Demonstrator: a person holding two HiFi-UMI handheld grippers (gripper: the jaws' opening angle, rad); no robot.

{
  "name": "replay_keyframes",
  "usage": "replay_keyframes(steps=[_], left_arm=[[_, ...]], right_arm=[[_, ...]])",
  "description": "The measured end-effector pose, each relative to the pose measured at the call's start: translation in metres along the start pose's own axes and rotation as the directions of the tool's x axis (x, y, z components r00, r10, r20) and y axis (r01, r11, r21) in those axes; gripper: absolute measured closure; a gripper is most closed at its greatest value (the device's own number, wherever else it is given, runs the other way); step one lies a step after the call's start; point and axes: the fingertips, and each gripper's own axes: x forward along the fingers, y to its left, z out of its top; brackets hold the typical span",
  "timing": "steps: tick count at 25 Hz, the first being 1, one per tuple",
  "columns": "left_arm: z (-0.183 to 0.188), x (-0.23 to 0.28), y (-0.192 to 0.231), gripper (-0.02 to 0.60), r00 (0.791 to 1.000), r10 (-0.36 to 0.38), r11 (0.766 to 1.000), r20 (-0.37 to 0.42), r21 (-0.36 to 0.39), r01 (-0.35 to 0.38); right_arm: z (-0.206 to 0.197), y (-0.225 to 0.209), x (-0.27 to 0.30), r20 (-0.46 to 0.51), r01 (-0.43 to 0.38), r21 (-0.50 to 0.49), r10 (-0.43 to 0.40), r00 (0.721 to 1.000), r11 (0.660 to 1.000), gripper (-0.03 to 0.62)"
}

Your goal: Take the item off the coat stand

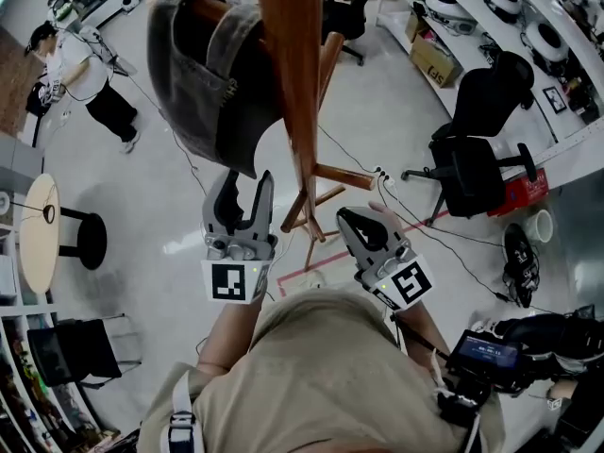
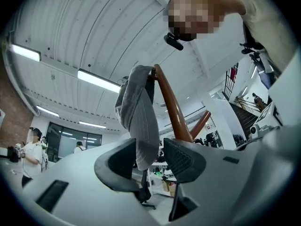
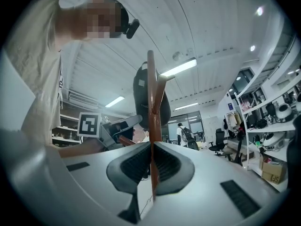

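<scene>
While it hangs high on the stand, item: a grey fabric cap (image 1: 203, 74) is draped against the pole, its lower edge left dangling.
Stand: a reddish-brown wooden coat stand (image 1: 294, 64) is set upright on the pale floor (image 1: 189, 215), with short lower pegs (image 1: 344, 175) branching from the pole.
Left gripper: the left gripper (image 2: 149, 147) is held just under the cap with its jaws spread wide; the cap's lower edge is seen between them, pressed by neither pad.
Right gripper: the right gripper (image 3: 151, 145) is held beside the pole and apart from it, its jaws pressed together on nothing.
Surroundings: a black office chair (image 1: 481, 140) is placed well to the right of the stand; a person in a white top (image 1: 80, 64) is seen far left.
</scene>
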Motion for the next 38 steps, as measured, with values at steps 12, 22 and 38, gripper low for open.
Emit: replay_keyframes(steps=[12,22,38], left_arm=[[0.007,0.001,0.02,0.417,0.989,0.146,0.986,-0.011,0.088,-0.145],[0.007,-0.001,0.042,0.47,0.978,0.205,0.973,-0.035,0.119,-0.199],[0.026,-0.012,0.087,0.548,0.945,0.324,0.924,0.042,0.201,-0.325]], right_arm=[[0.012,-0.012,0.012,0.021,-0.046,-0.029,0.047,0.999,0.999,0.574],[0.011,-0.011,0.014,0.027,-0.055,-0.036,0.056,0.998,0.998,0.574],[0.007,-0.015,0.012,0.049,-0.038,-0.007,0.038,0.998,0.999,0.574]])
